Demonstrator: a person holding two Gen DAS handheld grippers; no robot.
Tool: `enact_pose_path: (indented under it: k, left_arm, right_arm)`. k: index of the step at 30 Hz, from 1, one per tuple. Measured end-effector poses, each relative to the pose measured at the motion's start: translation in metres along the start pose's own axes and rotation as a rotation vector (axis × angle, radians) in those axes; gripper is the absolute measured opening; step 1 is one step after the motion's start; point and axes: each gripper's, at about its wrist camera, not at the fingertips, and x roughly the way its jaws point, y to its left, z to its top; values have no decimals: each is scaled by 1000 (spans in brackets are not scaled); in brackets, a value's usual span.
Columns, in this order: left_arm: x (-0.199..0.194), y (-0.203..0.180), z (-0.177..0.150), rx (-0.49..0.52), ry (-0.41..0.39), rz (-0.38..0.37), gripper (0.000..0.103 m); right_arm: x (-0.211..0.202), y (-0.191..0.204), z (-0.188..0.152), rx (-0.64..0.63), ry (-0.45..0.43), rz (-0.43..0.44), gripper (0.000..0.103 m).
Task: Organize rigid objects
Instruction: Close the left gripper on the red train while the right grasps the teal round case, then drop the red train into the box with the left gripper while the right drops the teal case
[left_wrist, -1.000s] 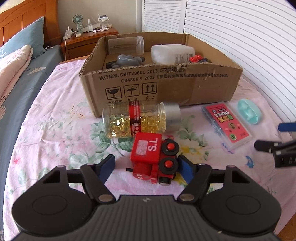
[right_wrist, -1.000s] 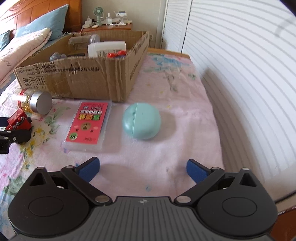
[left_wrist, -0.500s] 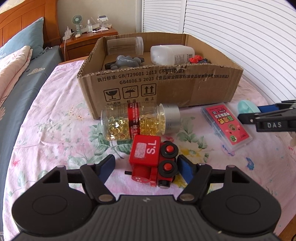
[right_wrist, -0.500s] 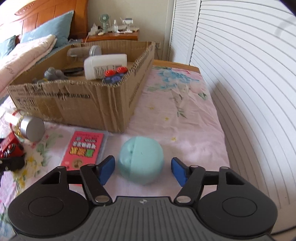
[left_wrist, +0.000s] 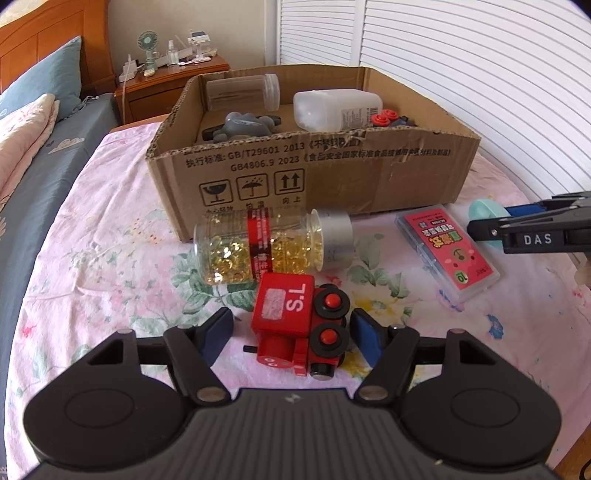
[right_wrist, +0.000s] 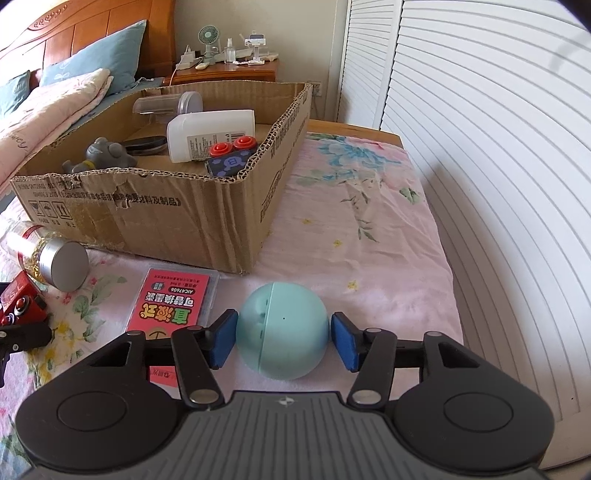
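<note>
Low in the frame, the red toy train (left_wrist: 301, 325) is straddled by the parted left gripper (left_wrist: 291, 334), untouched. Likewise, the mint round case (right_wrist: 282, 334) is flanked by the unclenched right gripper (right_wrist: 282, 341), below the cardboard box (right_wrist: 177, 218).

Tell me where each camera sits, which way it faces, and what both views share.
Left wrist: on the left gripper, facing the headboard end of the bed; blue-padded fingers flank the red wooden toy train; the right gripper enters from the right.
Right wrist: on the right gripper, same heading; fingers flank the round mint-green plastic case.
Shared: brown cardboard box, clear capsule jar with silver lid, flat red-labelled plastic case, train, mint case.
</note>
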Motion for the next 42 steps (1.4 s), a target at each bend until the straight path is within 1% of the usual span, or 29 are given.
enact_pose_path:
  k: [1, 3, 5, 9, 13, 19, 23, 28, 33, 36, 42]
  left_arm:
    - [0, -1, 1, 7, 0, -5, 63]
    - [-1, -2, 2, 26, 1, -22, 54]
    - [-2, -3, 2, 47, 0, -33, 51]
    - [-3, 0, 2, 67, 2, -49, 51]
    - [-2, -1, 2, 64, 2, -49, 50]
    - [-7, 1, 2, 52, 7, -63, 48]
    - [-12, 3, 3, 79, 15, -71, 48]
    - [-22, 0, 4, 139, 18, -85, 48]
    - [-33, -2, 9, 179, 11, -103, 48]
    - [-40, -3, 15, 194, 7, -118, 48]
    - [-55, 0, 30, 219, -19, -143, 48]
  right_arm:
    - [0, 0, 1, -2, 2, 2, 60]
    - [-1, 1, 1, -3, 7, 1, 58]
    - [-3, 3, -1, -13, 7, -6, 58]
    - [-10, 4, -7, -16, 16, -2, 58]
    - [-9, 2, -7, -14, 10, 3, 58]
    - [-11, 3, -5, -19, 29, 26, 58]
    - [-19, 3, -5, -29, 29, 40, 58]
    - [-35, 4, -3, -64, 22, 51, 58]
    - [-50, 8, 0, -115, 9, 53, 58]
    - [-60, 10, 6, -128, -4, 70, 58]
    - [-80, 21, 33, -154, -73, 117, 58]
